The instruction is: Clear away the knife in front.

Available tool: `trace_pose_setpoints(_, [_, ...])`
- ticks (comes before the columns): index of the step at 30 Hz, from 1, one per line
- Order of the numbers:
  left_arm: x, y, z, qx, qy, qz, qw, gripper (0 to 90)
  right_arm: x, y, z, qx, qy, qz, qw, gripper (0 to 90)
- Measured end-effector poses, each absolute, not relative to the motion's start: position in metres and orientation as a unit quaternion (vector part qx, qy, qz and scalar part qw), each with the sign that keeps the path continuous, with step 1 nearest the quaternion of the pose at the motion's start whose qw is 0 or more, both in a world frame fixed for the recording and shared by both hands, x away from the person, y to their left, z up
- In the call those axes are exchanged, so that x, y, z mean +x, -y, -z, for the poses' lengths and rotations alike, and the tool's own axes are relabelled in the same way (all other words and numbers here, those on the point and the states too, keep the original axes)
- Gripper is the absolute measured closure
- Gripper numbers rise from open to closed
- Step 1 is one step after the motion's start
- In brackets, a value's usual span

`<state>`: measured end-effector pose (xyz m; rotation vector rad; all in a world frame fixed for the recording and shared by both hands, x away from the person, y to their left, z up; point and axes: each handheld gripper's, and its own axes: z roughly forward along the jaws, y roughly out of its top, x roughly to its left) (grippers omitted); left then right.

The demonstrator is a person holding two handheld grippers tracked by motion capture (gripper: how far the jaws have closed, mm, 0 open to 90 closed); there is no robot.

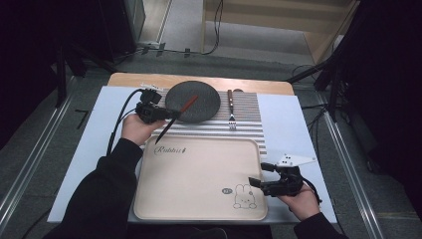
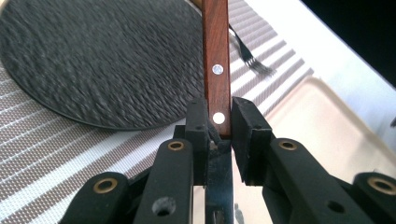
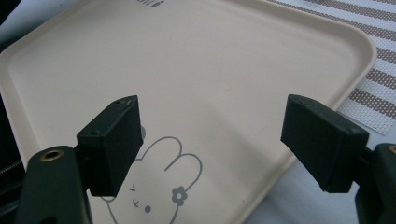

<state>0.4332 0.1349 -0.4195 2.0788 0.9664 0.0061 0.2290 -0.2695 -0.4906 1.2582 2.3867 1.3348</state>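
My left gripper [image 1: 170,115] is shut on a knife [image 1: 175,117] with a reddish wooden handle. It holds the knife tilted in the air at the left edge of the round dark plate [image 1: 199,94]. The handle points over the plate and the blade points down toward the beige tray [image 1: 199,174]. In the left gripper view the jaws of the left gripper [image 2: 218,117] clamp the riveted handle [image 2: 216,56] near its lower rivet. My right gripper [image 1: 259,180] hangs open over the tray's right edge. Its pads [image 3: 114,144] stand wide apart above a rabbit drawing [image 3: 159,186], with nothing between them.
A fork [image 1: 231,110] with a wooden handle lies on the striped placemat [image 1: 249,117], right of the plate. The mat and tray rest on a white sheet [image 1: 293,129] covering the table. Cables and dark stands surround the table on the floor.
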Motion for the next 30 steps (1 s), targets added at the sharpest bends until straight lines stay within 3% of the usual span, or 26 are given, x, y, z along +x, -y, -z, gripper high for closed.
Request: trace_pose_setpoints(30, [0.384, -0.119, 0.432, 0.851, -0.341, 0.025, 0.399, 77.5, 0.229, 0.272, 0.49, 0.421, -0.788, -0.444, 0.067, 18.8])
